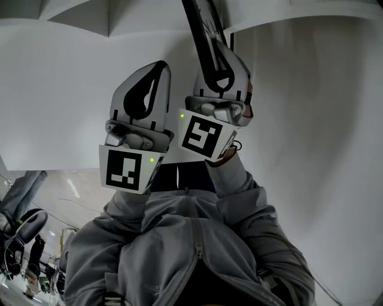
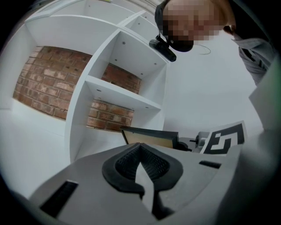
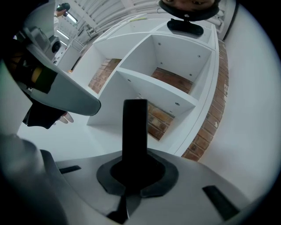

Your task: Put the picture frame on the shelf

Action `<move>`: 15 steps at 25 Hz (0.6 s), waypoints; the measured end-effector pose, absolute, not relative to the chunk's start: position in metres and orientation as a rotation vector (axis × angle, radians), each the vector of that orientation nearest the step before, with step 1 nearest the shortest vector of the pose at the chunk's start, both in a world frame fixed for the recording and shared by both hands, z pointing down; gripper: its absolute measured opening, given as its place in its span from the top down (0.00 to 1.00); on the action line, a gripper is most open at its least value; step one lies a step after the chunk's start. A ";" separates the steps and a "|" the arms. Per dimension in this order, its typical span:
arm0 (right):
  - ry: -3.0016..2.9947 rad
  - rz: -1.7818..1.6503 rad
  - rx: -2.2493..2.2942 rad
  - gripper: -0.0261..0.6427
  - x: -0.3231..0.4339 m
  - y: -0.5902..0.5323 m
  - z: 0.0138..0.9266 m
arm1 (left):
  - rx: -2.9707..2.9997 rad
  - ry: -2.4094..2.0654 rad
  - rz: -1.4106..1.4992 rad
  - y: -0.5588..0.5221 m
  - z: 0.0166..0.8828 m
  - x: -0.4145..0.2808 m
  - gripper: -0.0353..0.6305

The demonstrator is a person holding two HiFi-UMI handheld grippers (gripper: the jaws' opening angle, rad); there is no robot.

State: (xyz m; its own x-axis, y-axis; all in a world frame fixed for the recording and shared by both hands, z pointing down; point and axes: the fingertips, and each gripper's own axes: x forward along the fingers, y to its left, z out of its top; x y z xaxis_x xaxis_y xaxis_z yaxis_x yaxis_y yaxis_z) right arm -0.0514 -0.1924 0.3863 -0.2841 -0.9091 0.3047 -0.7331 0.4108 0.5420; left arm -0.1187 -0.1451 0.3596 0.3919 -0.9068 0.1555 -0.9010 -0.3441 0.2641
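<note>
My right gripper (image 1: pixel 220 67) is shut on the black picture frame (image 1: pixel 201 28), which sticks up past its jaws toward the white shelf unit (image 1: pixel 179 18). In the right gripper view the picture frame (image 3: pixel 135 127) shows edge-on as a dark upright bar clamped in the right gripper (image 3: pixel 134 172), in front of a lower shelf compartment (image 3: pixel 158 118). My left gripper (image 1: pixel 157 70) is raised just left of the right one, shut and empty. From the left gripper (image 2: pixel 141 165) the picture frame (image 2: pixel 149 137) shows its tan face and black border.
The white shelf unit (image 2: pixel 118 94) has several open compartments with a red brick wall (image 2: pixel 48 81) behind them. A plain white wall (image 1: pixel 311 149) lies to the right. The person's grey sleeves (image 1: pixel 179 239) fill the lower head view. Office chairs (image 1: pixel 21 233) stand at lower left.
</note>
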 end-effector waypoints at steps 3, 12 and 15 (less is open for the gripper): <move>-2.089 -0.414 1.375 0.91 -0.056 -0.197 0.388 | 2.383 -1.518 -0.012 -0.146 0.363 -0.118 0.94; -2.060 -0.478 1.327 0.91 -0.039 -0.212 0.388 | 2.453 -1.381 -0.065 -0.157 0.346 -0.097 0.94; -2.057 -0.492 1.315 0.91 -0.050 -0.202 0.399 | 2.537 -1.389 0.037 -0.148 0.349 -0.107 0.93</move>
